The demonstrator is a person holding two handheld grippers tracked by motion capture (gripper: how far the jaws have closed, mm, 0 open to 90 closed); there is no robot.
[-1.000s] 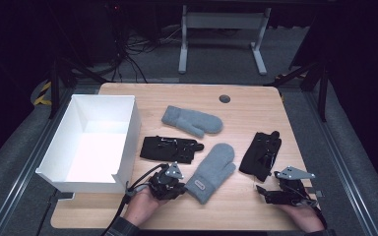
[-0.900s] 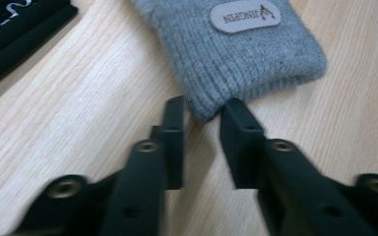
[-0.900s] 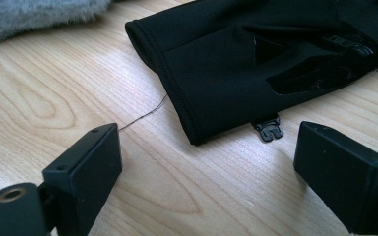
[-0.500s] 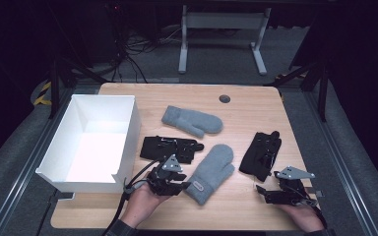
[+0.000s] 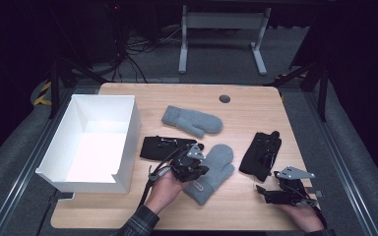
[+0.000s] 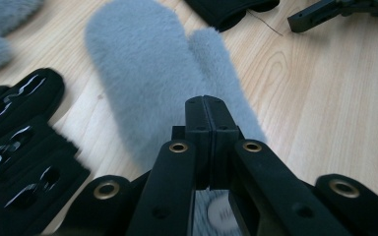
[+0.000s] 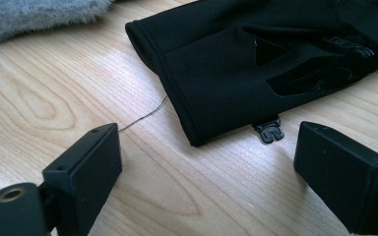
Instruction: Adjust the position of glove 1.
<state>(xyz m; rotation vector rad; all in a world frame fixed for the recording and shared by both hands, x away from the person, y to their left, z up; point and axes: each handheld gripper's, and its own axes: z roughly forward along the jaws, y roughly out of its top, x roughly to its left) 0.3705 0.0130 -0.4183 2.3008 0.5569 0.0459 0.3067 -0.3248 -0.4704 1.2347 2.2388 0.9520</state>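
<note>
The work in hand looks like gathering the gloves from the counter (image 5: 256, 103) into the white box (image 5: 86, 142), which I take as the landmark here.

The left claw (image 6: 207, 105) has just been closing, and its jaws now meet flat against each other with nothing visibly between the tips. It hovers over the cuff end of the nearer grey mitten (image 5: 211, 169), which lies on the counter to the right of the box, beyond the black glove (image 5: 165, 147) that lies just beside the box's right wall. A second grey mitten (image 5: 192, 120) lies further back, and another black glove (image 5: 261, 153) lies far right of the box.

Whether any fleece is pinched I cannot tell; the grip seems to have missed or caught only fluff. A good grasp probably calls for reopening, lowering the jaws until they straddle the cuff, and biting through both layers before lifting toward the box.

The right claw (image 7: 206, 162) rests with jaws spread wide, facing the far black glove's cuff, holding nothing.
</note>
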